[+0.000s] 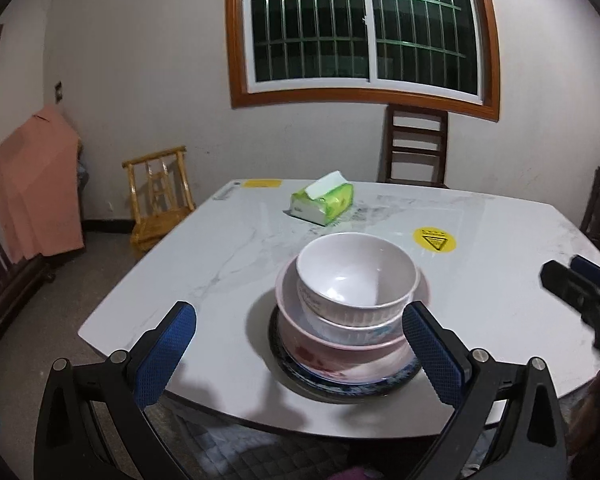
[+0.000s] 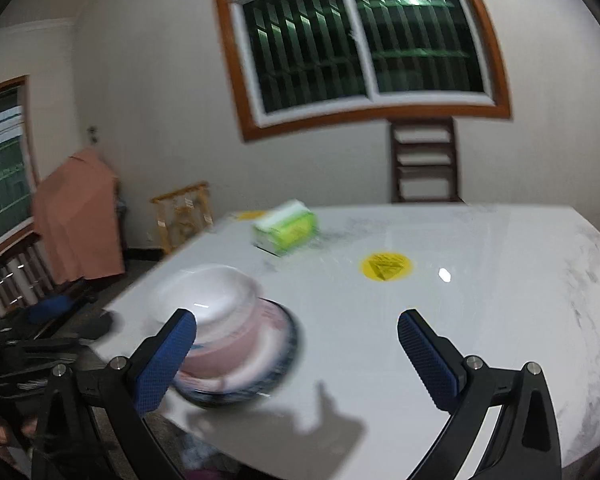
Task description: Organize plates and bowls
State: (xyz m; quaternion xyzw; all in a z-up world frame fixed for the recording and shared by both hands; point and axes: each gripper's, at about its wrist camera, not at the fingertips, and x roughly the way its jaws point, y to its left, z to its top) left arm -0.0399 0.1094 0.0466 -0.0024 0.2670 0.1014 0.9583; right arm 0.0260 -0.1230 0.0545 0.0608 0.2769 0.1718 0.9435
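Note:
A stack of dishes stands near the table's front edge: a white bowl [image 1: 356, 270] on top, nested in a pink bowl [image 1: 340, 338], on a dark-rimmed plate [image 1: 340, 384]. My left gripper [image 1: 298, 354] is open and empty, fingers to either side of the stack and nearer the camera. My right gripper [image 2: 296, 354] is open and empty above the table, with the blurred stack [image 2: 224, 336] behind its left finger. The right gripper also shows at the right edge of the left wrist view [image 1: 580, 292].
A green tissue pack [image 1: 322, 202] lies at the table's [image 1: 480, 300] far middle. A round yellow sticker [image 1: 434, 239] is right of the stack. Chairs stand beyond the table: a dark one [image 1: 416, 146] by the window, a bamboo one [image 1: 158, 196] left.

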